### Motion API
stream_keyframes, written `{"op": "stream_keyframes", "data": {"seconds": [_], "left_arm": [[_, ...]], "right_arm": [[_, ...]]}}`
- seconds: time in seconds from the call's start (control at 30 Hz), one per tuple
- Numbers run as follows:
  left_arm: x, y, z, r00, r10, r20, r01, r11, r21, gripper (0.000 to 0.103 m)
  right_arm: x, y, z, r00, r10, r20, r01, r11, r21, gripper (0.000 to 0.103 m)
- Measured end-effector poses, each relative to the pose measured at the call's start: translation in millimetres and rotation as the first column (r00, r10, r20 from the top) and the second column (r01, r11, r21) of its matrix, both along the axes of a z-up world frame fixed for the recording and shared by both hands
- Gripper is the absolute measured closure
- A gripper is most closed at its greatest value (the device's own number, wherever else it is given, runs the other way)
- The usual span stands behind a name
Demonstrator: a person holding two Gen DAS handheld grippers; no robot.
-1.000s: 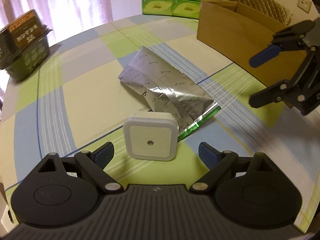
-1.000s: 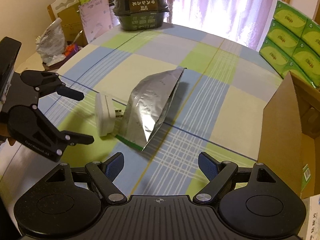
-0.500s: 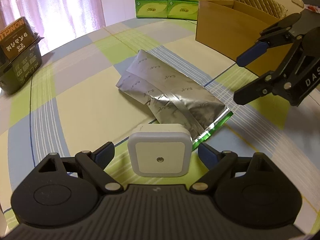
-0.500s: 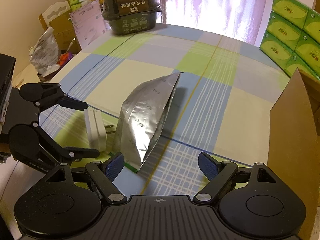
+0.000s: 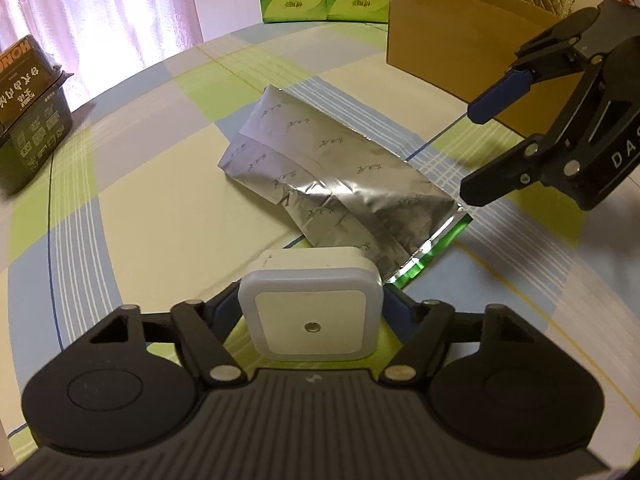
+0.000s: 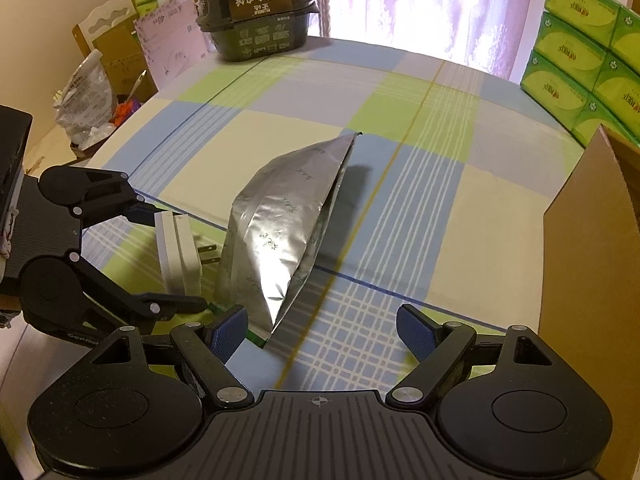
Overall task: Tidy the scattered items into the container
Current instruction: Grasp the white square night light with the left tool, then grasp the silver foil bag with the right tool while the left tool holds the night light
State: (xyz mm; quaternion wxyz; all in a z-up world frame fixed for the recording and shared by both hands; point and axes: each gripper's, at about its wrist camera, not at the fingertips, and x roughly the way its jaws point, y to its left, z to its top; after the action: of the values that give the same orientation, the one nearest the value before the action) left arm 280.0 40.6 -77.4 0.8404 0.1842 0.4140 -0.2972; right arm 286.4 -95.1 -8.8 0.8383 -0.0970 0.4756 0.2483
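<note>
Checked surface (image 6: 280, 92) spreads wide, cardboard box (image 5: 448, 36) at its far edge. Silver foil pouch (image 6: 280, 236) lies mid-surface, right gripper (image 6: 322, 332) spread wide and empty over it. Left gripper (image 5: 312, 312) is pinched on the white night-light plug (image 5: 312, 312), just beside the pouch.

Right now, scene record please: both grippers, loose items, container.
left gripper: fingers either side of the white plug-in night light, at or near its sides; contact cannot be told
right gripper: open, holding nothing, aimed at the foil pouch
foil pouch: lying on the checked tablecloth, just beyond the night light's prongs
container: cardboard box, open top, contents not visible
</note>
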Motion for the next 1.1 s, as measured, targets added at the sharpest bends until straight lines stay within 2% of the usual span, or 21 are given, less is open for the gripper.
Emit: {"op": "stream_keyframes", "data": {"seconds": [0.07,0.17,0.3,0.37,0.53,0.7,0.8,0.93,1.1], "left_arm": [[1,0,0,1.000,0.001,-0.008,-0.001,1.000,0.000,0.041],[0,4,1,1.000,0.019,-0.021,-0.019,1.000,-0.009,0.042],[-6,20,5,0.995,0.094,-0.040,-0.095,0.995,-0.028,0.042],[-9,30,7,0.987,0.153,-0.049,-0.155,0.987,-0.039,0.042],[-19,42,11,0.971,0.239,-0.023,-0.239,0.971,0.007,0.042],[-26,49,7,0.950,0.311,-0.035,-0.312,0.950,-0.023,0.042],[-33,47,6,0.946,0.324,-0.009,-0.324,0.946,-0.029,0.042],[-36,40,12,0.957,0.288,0.025,-0.288,0.958,0.004,0.042],[-35,43,18,0.959,0.282,0.025,-0.281,0.959,-0.032,0.042]], "right_arm": [[1,-1,0,1.000,-0.002,-0.002,0.002,1.000,-0.002,0.016],[2,0,-1,1.000,-0.003,-0.008,0.003,1.000,-0.004,0.016],[6,2,0,1.000,-0.006,-0.003,0.006,1.000,-0.004,0.016],[8,6,0,1.000,-0.010,-0.002,0.010,1.000,0.002,0.016],[15,21,1,1.000,-0.010,-0.008,0.010,1.000,0.025,0.016],[21,43,1,1.000,0.025,-0.001,-0.025,1.000,0.005,0.016],[30,51,-2,1.000,0.020,-0.004,-0.020,1.000,-0.006,0.016],[42,58,-6,1.000,0.007,-0.021,-0.007,1.000,-0.002,0.016],[59,62,-11,0.998,-0.013,-0.063,0.013,1.000,-0.005,0.016]]}}
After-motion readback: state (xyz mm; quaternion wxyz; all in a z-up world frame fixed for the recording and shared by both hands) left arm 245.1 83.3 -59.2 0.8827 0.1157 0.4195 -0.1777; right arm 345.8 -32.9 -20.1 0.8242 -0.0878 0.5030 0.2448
